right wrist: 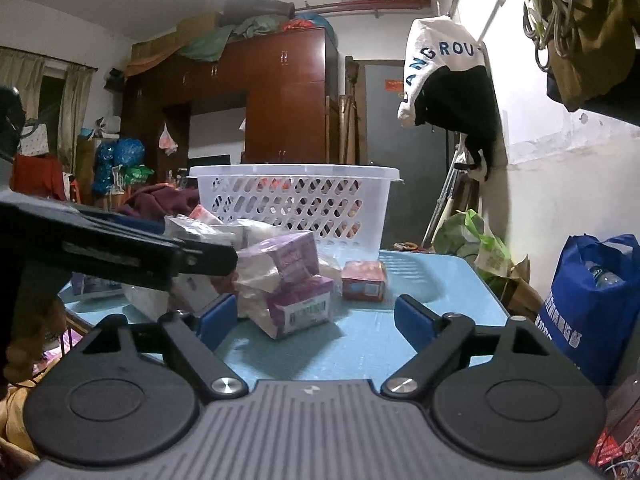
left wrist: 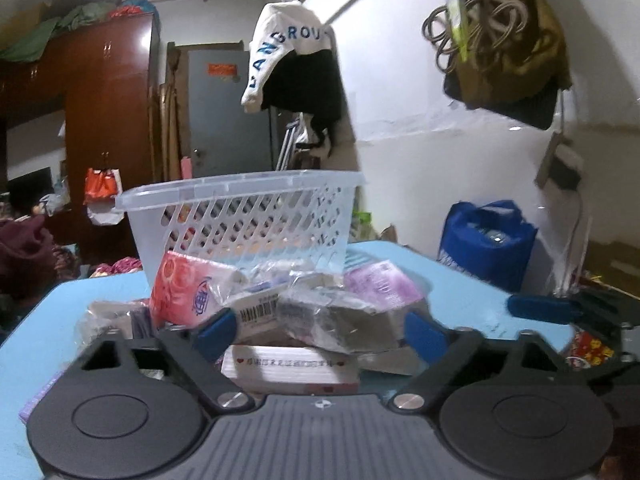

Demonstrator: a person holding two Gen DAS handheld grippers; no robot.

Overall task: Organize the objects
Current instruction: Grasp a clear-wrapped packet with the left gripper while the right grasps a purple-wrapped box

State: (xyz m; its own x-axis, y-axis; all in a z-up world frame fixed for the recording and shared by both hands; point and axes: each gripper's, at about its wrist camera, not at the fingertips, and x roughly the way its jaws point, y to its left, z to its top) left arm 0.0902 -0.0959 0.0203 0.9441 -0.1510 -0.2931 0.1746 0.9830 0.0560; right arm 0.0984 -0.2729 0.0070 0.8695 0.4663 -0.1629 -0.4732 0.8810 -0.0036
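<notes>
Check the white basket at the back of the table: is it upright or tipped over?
Upright. The white basket stands on its base on the blue table, open rim level and facing up, behind the pile of packets.

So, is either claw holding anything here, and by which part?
Left claw: its blue pads straddle the plastic-wrapped packet at its two ends, but blur hides whether they press on it. Right claw: open, nothing held.

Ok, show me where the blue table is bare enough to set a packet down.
Bare table lies right of the small red box, out to the right edge, and in front of the purple packets, between the right gripper fingers. It is crowded left of that, where packets pile before the white basket.
</notes>
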